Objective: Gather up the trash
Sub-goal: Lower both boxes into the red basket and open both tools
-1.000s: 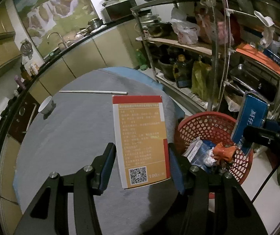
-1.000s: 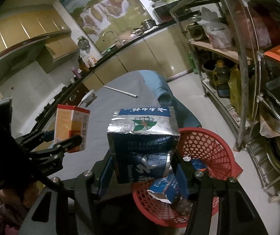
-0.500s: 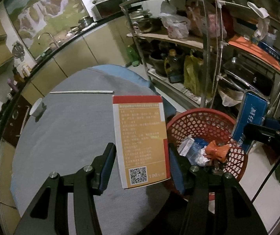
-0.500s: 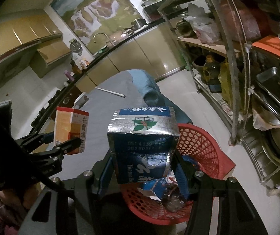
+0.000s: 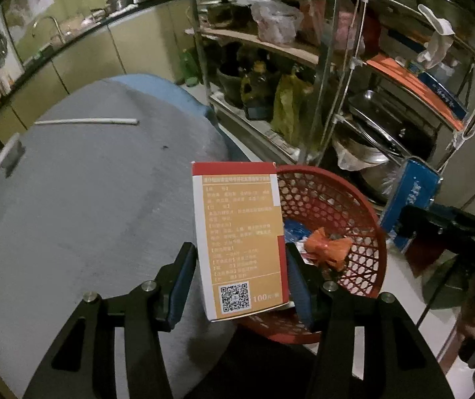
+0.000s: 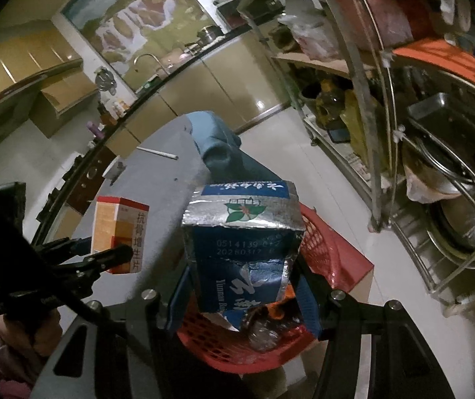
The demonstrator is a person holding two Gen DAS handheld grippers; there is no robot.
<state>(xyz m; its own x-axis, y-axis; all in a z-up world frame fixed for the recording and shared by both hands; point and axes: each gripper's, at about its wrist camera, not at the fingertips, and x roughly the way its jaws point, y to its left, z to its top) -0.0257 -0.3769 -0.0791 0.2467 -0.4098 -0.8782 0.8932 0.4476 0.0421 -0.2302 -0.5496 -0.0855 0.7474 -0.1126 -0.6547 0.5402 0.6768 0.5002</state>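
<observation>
My left gripper point(image 5: 239, 282) is shut on an orange and red medicine box point(image 5: 239, 246), held upright over the table edge beside the red mesh basket point(image 5: 347, 199). The box also shows in the right wrist view point(image 6: 119, 232). My right gripper point(image 6: 242, 286) is shut on a blue and silver foil carton point(image 6: 242, 246), held above the red basket point(image 6: 330, 249). The carton also shows in the left wrist view point(image 5: 410, 199), at the far side of the basket. The basket holds orange plastic scrap point(image 5: 327, 247) and other wrappers.
A round table with a grey cloth point(image 5: 87, 199) carries a white stick point(image 5: 86, 121) and a small white cup point(image 5: 9, 156). A metal shelf rack point(image 5: 353, 66) with pots, bags and bottles stands behind the basket. Kitchen cabinets point(image 6: 210, 89) line the far wall.
Both grippers have moved toward the basket with their loads. The basket sits nearer and more central under the right gripper, and the left view has swung right toward it.
</observation>
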